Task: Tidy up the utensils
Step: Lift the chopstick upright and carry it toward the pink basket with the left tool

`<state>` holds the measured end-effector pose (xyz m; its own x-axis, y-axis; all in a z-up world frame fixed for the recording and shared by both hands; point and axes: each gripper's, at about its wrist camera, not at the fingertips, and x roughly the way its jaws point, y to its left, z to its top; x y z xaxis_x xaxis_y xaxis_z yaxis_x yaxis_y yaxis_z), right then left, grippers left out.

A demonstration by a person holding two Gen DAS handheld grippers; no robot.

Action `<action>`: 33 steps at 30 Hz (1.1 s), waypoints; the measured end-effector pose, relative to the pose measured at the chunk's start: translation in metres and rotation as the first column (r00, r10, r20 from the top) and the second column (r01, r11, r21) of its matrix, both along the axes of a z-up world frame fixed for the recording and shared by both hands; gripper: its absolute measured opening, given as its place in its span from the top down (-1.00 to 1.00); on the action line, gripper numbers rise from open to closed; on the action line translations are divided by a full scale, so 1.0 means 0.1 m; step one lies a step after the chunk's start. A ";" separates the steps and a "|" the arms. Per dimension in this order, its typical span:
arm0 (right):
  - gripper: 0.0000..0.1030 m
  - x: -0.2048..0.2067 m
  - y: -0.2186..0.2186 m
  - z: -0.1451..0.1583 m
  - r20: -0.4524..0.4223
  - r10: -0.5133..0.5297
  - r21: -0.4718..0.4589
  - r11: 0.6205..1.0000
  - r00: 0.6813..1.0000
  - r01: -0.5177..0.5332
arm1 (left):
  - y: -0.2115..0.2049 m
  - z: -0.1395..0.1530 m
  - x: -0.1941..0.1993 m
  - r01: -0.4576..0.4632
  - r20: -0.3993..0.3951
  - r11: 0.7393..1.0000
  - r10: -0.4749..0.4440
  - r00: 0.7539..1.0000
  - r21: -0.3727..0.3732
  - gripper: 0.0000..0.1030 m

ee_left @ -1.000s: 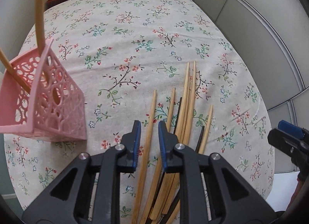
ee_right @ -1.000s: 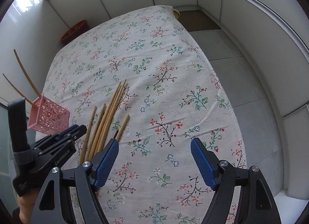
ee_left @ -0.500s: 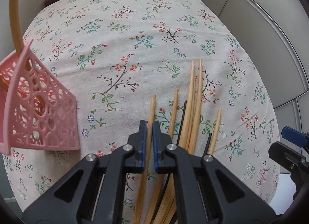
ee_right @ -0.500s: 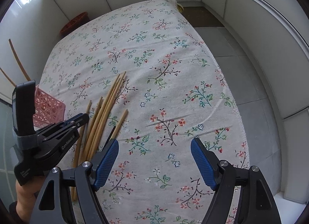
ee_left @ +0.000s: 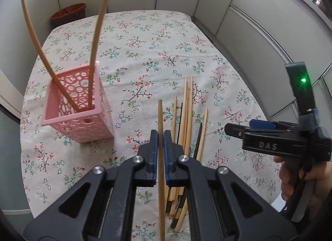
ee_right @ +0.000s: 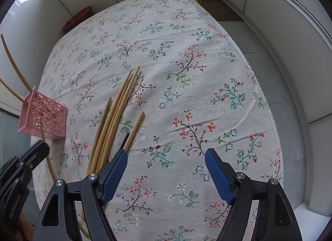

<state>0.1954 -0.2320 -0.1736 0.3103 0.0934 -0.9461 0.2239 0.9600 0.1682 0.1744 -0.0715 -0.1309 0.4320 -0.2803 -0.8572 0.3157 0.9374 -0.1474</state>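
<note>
On the left, the pink basket (ee_left: 76, 108) stands upright on the floral cloth (ee_left: 145, 39) with two chopsticks (ee_left: 95, 39) leaning out of it, nothing else inside that I can see. Beside it, the left gripper (ee_left: 159, 143), whose jaws stood apart over the pile a second ago, has clamped tight on one chopstick (ee_left: 160, 120) and raised it clear of the cloth, so a third stick is probably bound for the basket. Just right of it lies the pile (ee_left: 186, 120) of wooden and dark sticks. Further right, the right gripper (ee_right: 166, 170) hangs wide open and holds nothing, its left finger over the pile's edge.
</note>
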 end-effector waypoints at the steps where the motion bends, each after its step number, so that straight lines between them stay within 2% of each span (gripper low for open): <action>1: -0.52 0.02 0.03 -0.02 0.000 0.004 -0.001 1.000 1.000 -0.004 | 0.07 0.03 -0.02 0.001 0.006 1.000 -0.001 1.000 -0.005 0.88; 8: -0.46 0.21 0.18 -0.12 0.010 -0.012 0.004 1.000 1.000 0.012 | 0.40 0.20 -0.20 -0.004 0.041 0.999 0.006 0.999 -0.034 0.88; 10: -0.16 0.28 0.21 -0.15 0.013 -0.021 -0.004 1.000 1.000 0.021 | 0.45 0.21 -0.22 -0.005 0.046 0.999 0.007 0.999 -0.035 0.88; 13: 0.10 0.35 0.26 -0.21 0.010 -0.035 -0.004 0.999 0.999 0.035 | 0.51 0.21 -0.23 -0.011 0.049 0.999 0.012 0.999 -0.038 0.88; 16: 0.29 0.41 0.29 -0.29 -0.002 -0.048 0.000 0.999 0.999 0.048 | 0.59 0.22 -0.25 -0.017 0.050 0.999 0.019 0.999 -0.044 0.88; 17: 0.31 0.41 0.31 -0.28 0.014 -0.049 -0.016 0.999 0.999 0.049 | 0.61 0.23 -0.25 -0.019 0.051 0.999 0.021 0.998 -0.046 0.88; 23: 0.76 0.43 0.42 -0.30 0.017 -0.014 -0.128 0.992 1.000 0.016 | 0.71 0.23 -0.25 -0.032 0.053 0.998 0.035 0.998 -0.057 0.88; 33: 0.90 0.31 0.35 -0.20 0.027 0.054 -0.032 0.998 0.998 -0.053 | 0.81 0.26 -0.26 -0.054 0.056 0.996 0.058 0.997 -0.070 0.88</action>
